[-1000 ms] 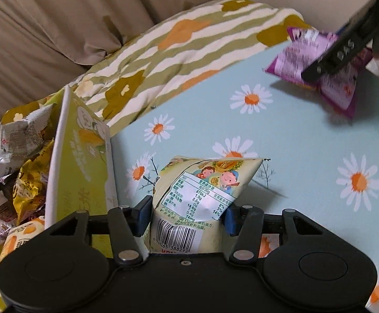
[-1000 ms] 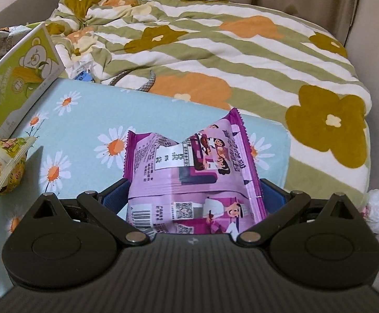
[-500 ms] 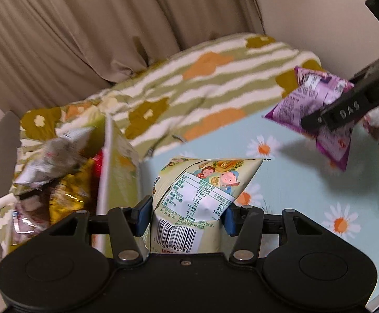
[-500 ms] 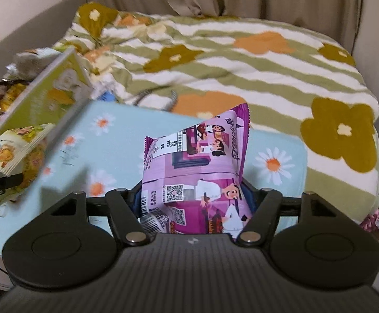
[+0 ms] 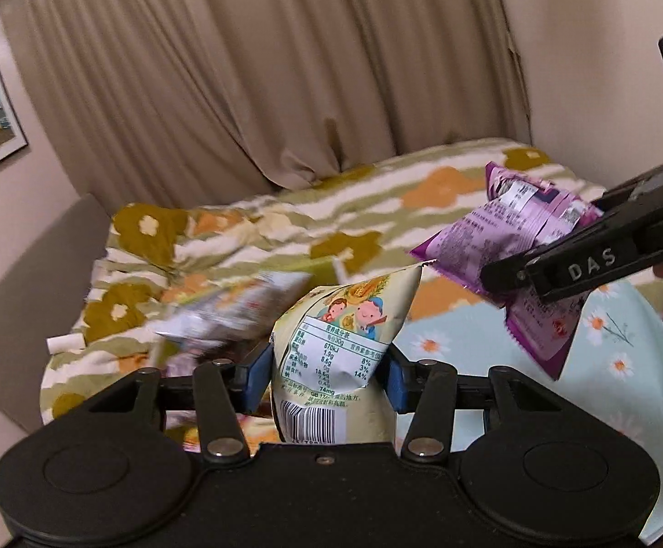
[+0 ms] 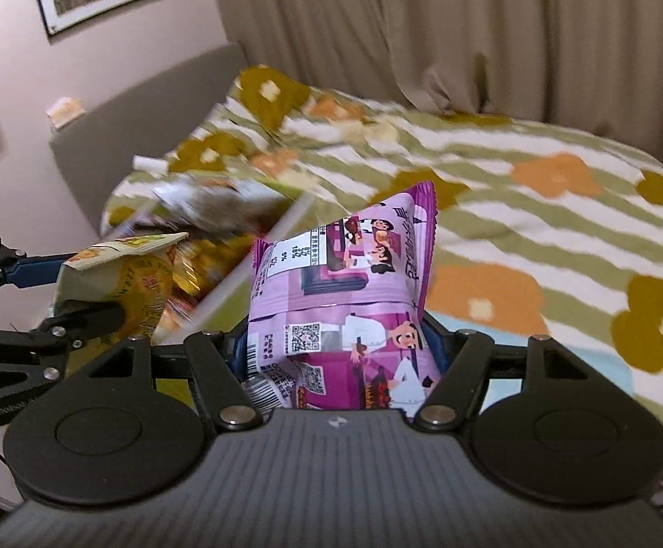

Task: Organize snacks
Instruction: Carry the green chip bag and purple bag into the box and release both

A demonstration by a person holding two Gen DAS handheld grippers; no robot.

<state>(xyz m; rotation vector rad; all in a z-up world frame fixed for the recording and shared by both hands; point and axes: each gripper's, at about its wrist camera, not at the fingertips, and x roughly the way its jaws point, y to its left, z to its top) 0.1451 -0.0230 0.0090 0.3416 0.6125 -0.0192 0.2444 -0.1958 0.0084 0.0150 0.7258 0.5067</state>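
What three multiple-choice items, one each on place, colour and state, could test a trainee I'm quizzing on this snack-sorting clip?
1. Where is the purple snack packet?
A. lying on the bedspread
B. in the right gripper
C. inside the box

2. What colour is the packet in the left gripper?
A. pale yellow
B. red
C. black

3. How do the left gripper's jaws stand?
A. wide open, empty
B. shut on nothing
C. shut on the yellow snack packet

Key: 1 B, the blue pads pinch its sides. 2 A, a cream-yellow wrapper with a barcode. 3 C, both pads press the packet, held above the daisy cloth.
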